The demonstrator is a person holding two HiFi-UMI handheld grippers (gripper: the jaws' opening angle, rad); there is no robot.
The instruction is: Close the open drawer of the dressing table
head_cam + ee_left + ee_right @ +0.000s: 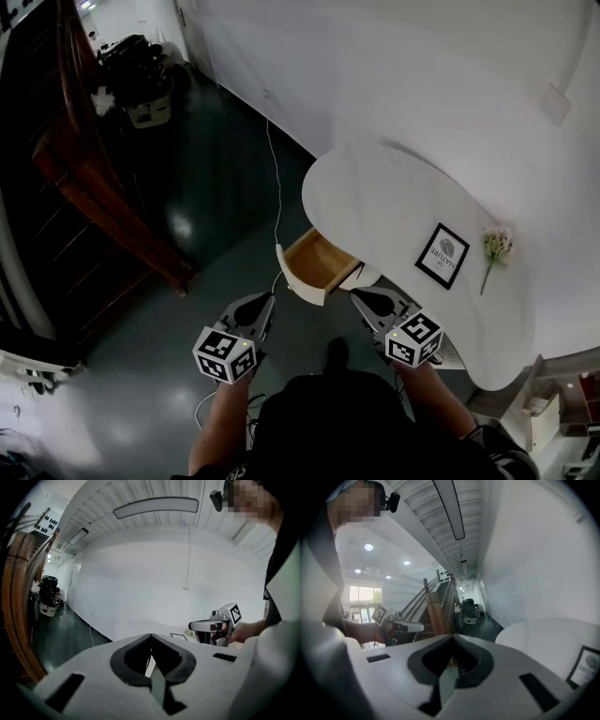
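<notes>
The white dressing table stands against the wall, its rounded top in the middle right of the head view. Its drawer is pulled out toward me, showing a bare wooden inside behind a white front panel. My left gripper is shut with nothing in it, its tip just left of and below the drawer front, apart from it. My right gripper is also shut and holds nothing, close to the drawer's right corner under the table edge. In the gripper views the jaws of each meet: left gripper, right gripper.
A framed card and a flower sprig lie on the tabletop. A white cable runs down the wall to the dark floor. A wooden staircase rises at the left, with a black cart beyond it.
</notes>
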